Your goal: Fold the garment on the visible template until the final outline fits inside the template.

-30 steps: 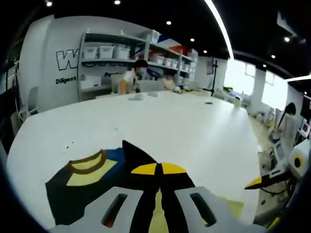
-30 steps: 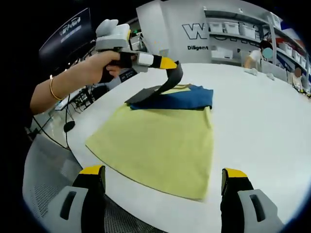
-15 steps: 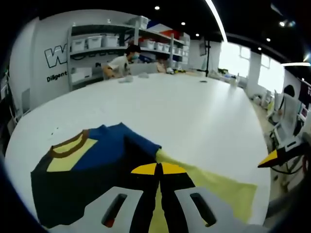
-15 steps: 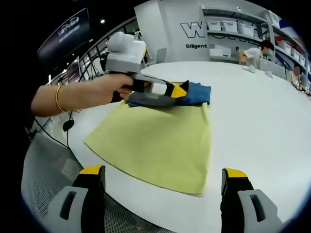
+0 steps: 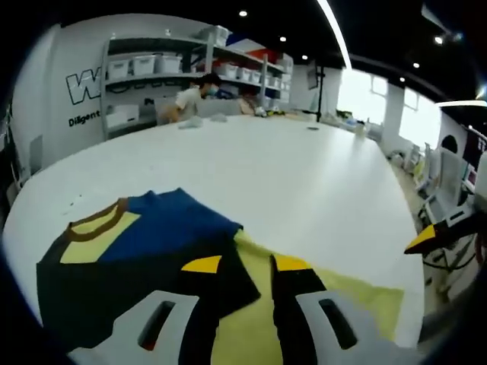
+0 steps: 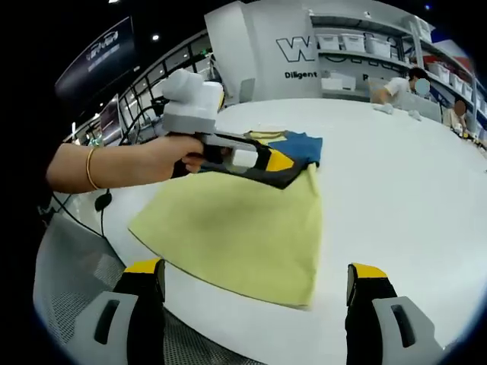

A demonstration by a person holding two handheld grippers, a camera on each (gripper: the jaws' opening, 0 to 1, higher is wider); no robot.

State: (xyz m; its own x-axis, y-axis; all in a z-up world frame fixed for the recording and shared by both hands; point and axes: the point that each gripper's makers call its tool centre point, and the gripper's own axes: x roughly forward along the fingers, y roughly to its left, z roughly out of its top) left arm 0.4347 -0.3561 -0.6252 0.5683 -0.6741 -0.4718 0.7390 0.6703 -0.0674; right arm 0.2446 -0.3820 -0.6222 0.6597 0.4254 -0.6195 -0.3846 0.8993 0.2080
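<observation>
Tabletop (image 5: 304, 175), white and broad, runs far ahead of the left gripper (image 5: 245, 268) and off to both sides of it, so there is plenty of open room beyond the cloth; in the right gripper view the table's curved near edge passes just ahead of the right gripper (image 6: 255, 281), with a drop to the floor below it. On it lies the yellow template (image 6: 236, 228), a flat sheet whose near corner comes close to that edge. The garment (image 5: 129, 255), a navy top with a yellow panel and a brown collar, sits folded at the template's far end, directly ahead of the left gripper's tips and partly beneath them. The left gripper's jaws stand slightly apart, over the garment's dark edge and holding nothing that I can make out; a hand (image 6: 163, 156) with a bracelet carries it. The right gripper's jaws are spread wide and empty, well back from the cloth. Judging from this, the folding looks well along: the garment is a compact bundle, but part of it seems to lie past the template's far edge, so a shift onto the yellow, or one more fold, may be left.
</observation>
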